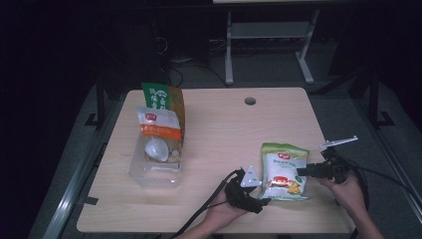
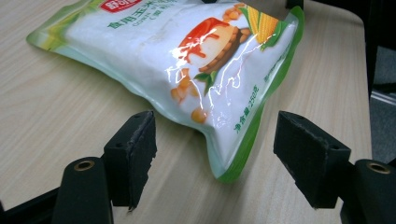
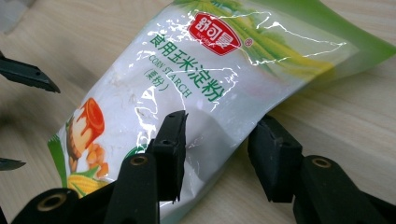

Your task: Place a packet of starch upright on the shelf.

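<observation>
Corn starch bag (image 1: 284, 171) lying flat near the front right corner of the tabletop (image 1: 224, 134), close to the front edge. Soft pouch, white in the middle with a green border all round; red oval brand mark near the top, green Chinese lettering with "CORN STARCH" printed beneath, a picture of corn cobs, kernels and an orange pudding toward the bottom. Glossy film, crinkled, catching glare.

Left gripper (image 1: 261, 198) at the bag's lower left corner, jaws spread wide, the green corner seam lying between them on the wood, neither pad touching it in the left gripper view.

Right gripper (image 1: 300, 173) at the bag's right edge, jaws half closed around that edge: one pad over the top face, the other at the side seam; firm pinch or mere contact not clear.

Further back, toward the left edge: a clear plastic bin (image 1: 155, 167) holding an orange-and-white packet (image 1: 160, 130), a green-and-orange bag (image 1: 164, 99) standing behind.
</observation>
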Demonstrator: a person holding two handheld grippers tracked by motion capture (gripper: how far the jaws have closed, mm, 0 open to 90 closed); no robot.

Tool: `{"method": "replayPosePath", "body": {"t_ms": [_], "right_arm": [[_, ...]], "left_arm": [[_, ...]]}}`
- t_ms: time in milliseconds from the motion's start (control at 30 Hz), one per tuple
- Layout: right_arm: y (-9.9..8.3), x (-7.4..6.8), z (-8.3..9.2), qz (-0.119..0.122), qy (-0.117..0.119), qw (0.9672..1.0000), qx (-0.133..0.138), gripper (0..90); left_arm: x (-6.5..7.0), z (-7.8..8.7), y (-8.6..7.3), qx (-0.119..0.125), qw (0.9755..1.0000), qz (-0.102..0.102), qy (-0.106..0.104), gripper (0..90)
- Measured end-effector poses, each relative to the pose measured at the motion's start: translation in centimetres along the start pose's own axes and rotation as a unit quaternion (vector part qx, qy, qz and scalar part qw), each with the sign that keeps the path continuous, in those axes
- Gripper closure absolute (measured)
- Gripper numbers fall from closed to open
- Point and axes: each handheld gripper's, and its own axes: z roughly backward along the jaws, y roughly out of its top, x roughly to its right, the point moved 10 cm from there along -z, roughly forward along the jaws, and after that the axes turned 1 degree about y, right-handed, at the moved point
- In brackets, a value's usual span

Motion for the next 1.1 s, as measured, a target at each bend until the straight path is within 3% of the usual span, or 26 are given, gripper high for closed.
{"method": "replayPosePath", "body": {"t_ms": [133,267,333,500,600,667,933,1100], "right_arm": [[-0.1,-0.1,-0.1,0.001,0.004,1.0,-0.001,49.5],[0.1,0.5,-0.4,-0.018,0.007,0.9998,0.002,39.7],[0.1,0.6,-0.6,-0.025,0.019,0.9995,0.002,40.5],[0.3,0.0,-0.9,-0.032,0.053,0.9981,-0.001,56.2],[0.2,-0.4,-1.0,-0.026,0.056,0.9981,-0.006,74.1],[0.2,-0.9,-1.0,-0.019,0.057,0.9981,-0.009,82.1],[0.4,-2.3,-1.3,0.012,0.051,0.9983,-0.025,88.7],[0.9,-2.8,-0.9,0.016,0.055,0.9983,-0.005,88.8]], "left_arm": [[0.1,-0.5,0.0,0.0,1.0,0.009,-0.001,30.1],[-0.1,-0.8,-0.1,-0.001,0.9999,0.016,-0.003,31.2],[-0.3,-1.2,0.0,-0.005,0.9998,0.017,-0.004,31.6],[-0.1,-1.6,0.3,0.001,0.9998,0.022,0.0,34.9],[-0.3,-1.7,0.3,-0.003,0.9998,0.017,0.006,34.8],[-0.4,-1.7,0.3,-0.003,0.9997,0.026,0.004,34.8],[-0.9,-1.1,0.3,-0.002,0.9991,0.041,-0.002,32.1],[-2.0,-0.5,0.2,0.003,0.9974,0.071,0.006,29.7]]}}
